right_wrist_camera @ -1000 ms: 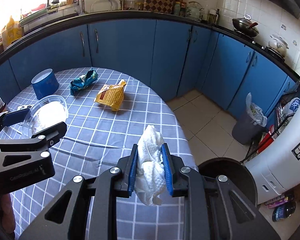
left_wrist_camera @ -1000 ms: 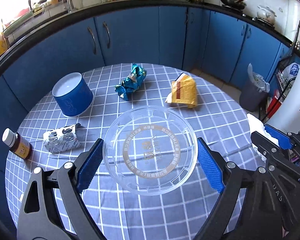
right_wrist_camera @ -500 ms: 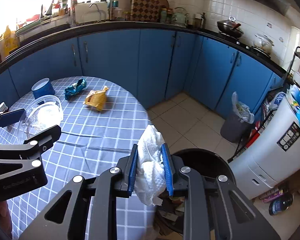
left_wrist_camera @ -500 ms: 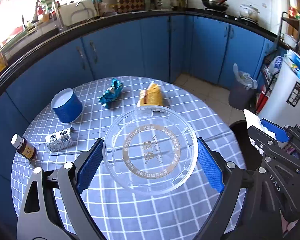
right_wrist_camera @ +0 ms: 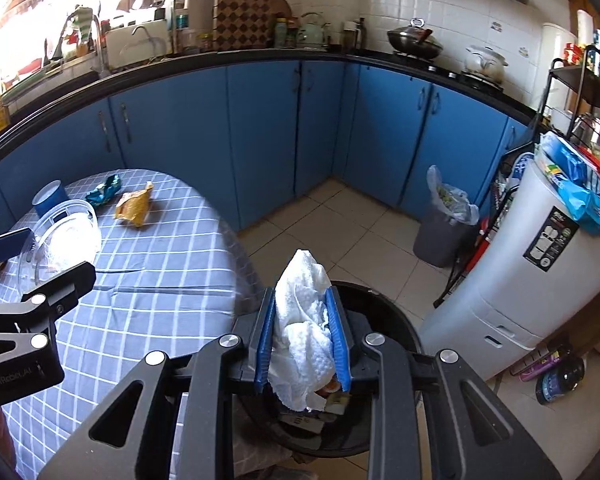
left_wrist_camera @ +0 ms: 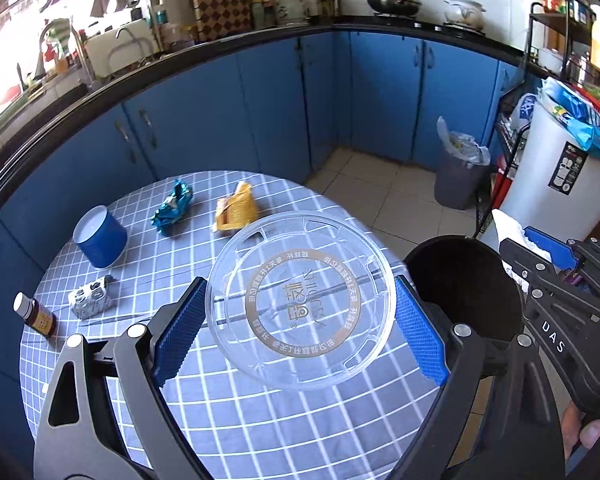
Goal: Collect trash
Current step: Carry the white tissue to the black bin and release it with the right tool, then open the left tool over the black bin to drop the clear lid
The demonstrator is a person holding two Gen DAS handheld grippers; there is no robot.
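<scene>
Crumpled white tissue (right_wrist_camera: 304,320), clear lid (left_wrist_camera: 300,300), black bin (right_wrist_camera: 380,312)

Both grippers have swung away from the table's middle toward its edge: the black bin (right_wrist_camera: 384,320), out of sight a second ago, now lies directly beneath and beyond the right gripper (right_wrist_camera: 303,340), under the crumpled white tissue (right_wrist_camera: 304,332) between its fingers. The right jaws have just been opening slightly, the tissue still between the pads. In the left wrist view the bin's mouth (left_wrist_camera: 460,280) now sits just beside the right-hand finger of the left gripper (left_wrist_camera: 298,332).
</scene>
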